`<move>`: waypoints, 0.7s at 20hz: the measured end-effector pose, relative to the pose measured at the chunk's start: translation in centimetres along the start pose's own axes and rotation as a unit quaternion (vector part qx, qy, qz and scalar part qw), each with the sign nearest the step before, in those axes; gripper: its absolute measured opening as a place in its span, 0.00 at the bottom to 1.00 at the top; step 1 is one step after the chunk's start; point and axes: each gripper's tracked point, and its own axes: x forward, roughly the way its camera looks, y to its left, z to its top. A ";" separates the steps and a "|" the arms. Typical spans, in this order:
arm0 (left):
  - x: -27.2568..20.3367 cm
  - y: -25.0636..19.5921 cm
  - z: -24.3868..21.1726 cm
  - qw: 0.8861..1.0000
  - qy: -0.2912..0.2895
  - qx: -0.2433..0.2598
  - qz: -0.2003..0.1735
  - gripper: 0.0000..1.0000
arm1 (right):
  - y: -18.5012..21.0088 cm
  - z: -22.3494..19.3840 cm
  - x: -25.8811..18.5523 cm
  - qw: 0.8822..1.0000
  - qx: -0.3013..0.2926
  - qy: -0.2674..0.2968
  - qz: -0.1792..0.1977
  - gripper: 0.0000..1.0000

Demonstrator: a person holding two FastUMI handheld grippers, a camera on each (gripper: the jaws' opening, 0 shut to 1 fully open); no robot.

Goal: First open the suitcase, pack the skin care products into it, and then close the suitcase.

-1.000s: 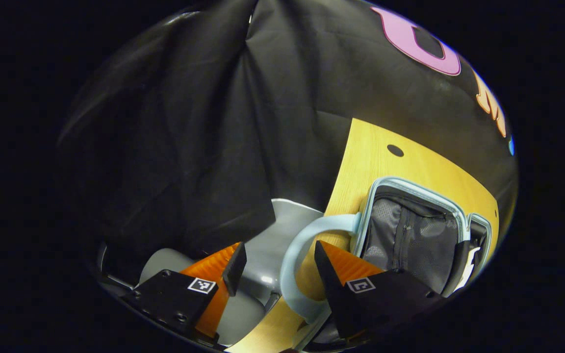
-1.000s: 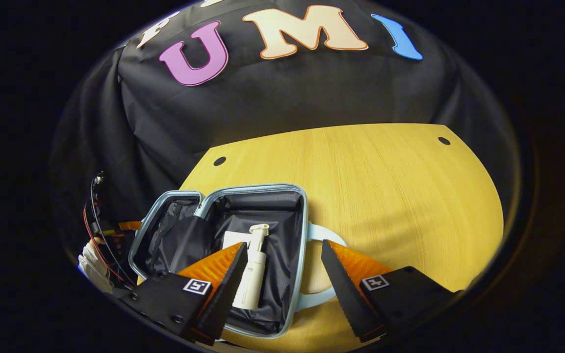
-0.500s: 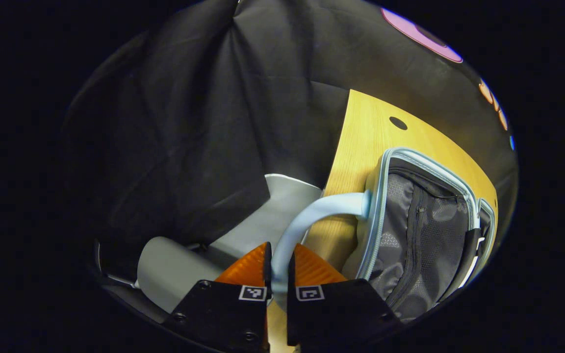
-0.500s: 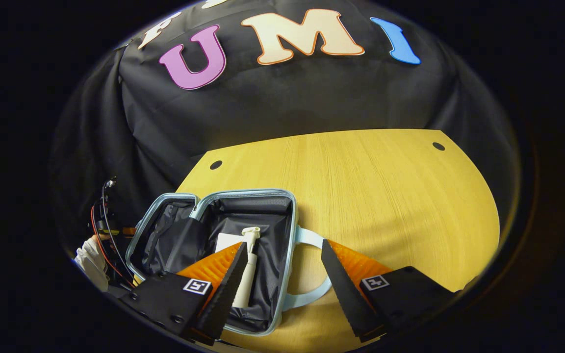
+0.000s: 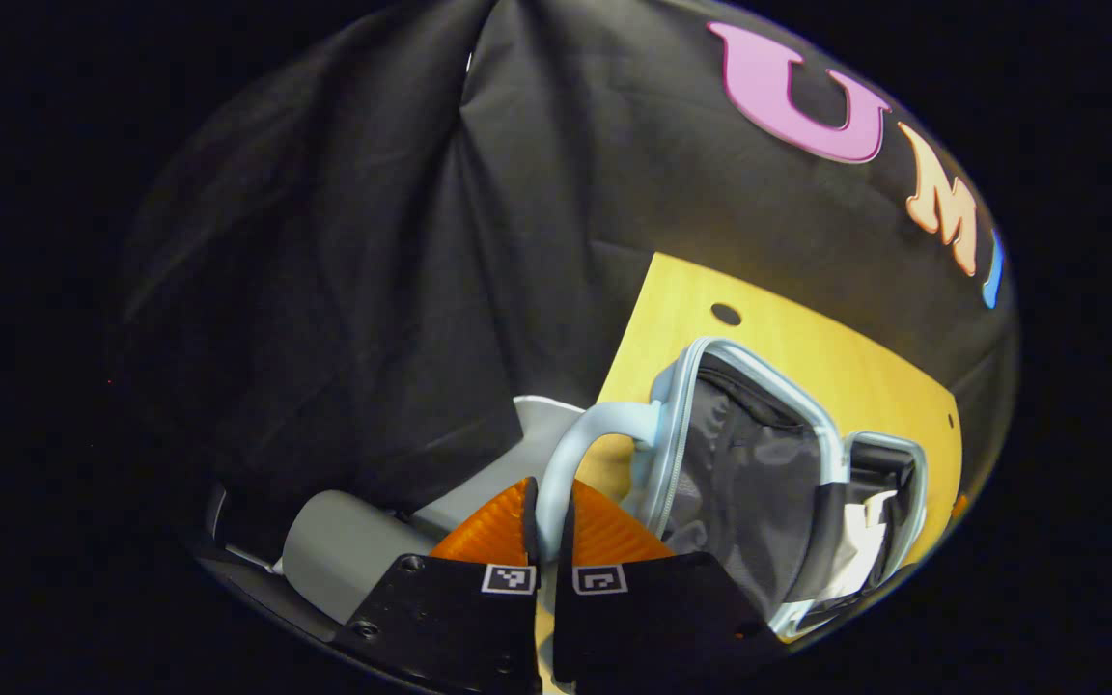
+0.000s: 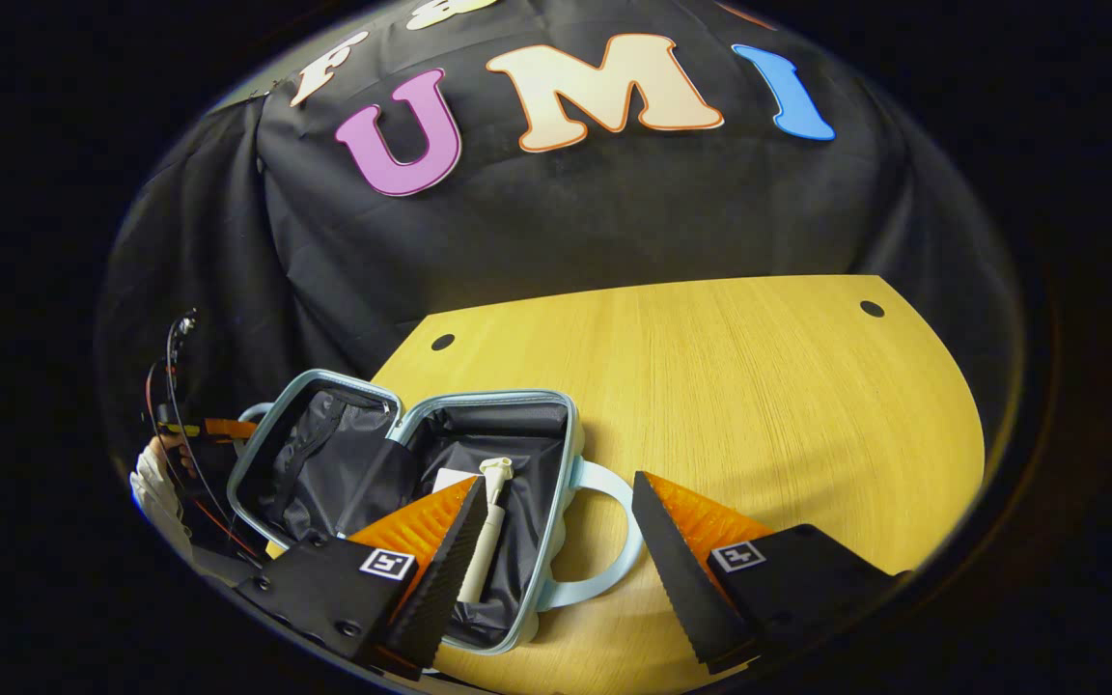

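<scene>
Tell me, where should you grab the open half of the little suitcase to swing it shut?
Grip the lid's pale blue loop handle, coming from the outer side, away from the hinge. It sticks out as a thin arch with a gap behind it, so two fingers fit across it. The left hand-held gripper is shut on it already.

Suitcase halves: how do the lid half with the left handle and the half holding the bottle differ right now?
The lid half is tilted up off the table; the base half lies flat. The lid half looks empty, with a zipped lining; the base half holds a white pump bottle and a white box. The lid's handle is clamped by the left hand-held gripper; the base's handle is free, beside the open right hand-held gripper. Both share pale blue rims and dark lining.
</scene>
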 end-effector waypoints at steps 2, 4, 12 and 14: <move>-3.4 -1.9 2.0 1.000 -0.024 0.012 -0.012 0.02 | 0.1 0.3 -0.6 1.000 -0.001 -0.008 0.017 0.95; -6.2 -4.2 3.8 0.998 -0.046 0.017 -0.027 0.00 | -0.4 0.8 -1.2 0.999 -0.003 -0.015 0.027 0.95; -12.8 -16.6 6.5 0.989 -0.103 0.045 -0.093 0.00 | -7.1 2.6 -4.7 0.999 0.015 -0.045 0.026 0.95; -13.9 -19.9 6.9 0.985 -0.113 0.059 -0.112 0.00 | -9.5 2.8 -5.6 0.998 0.025 -0.050 0.016 0.95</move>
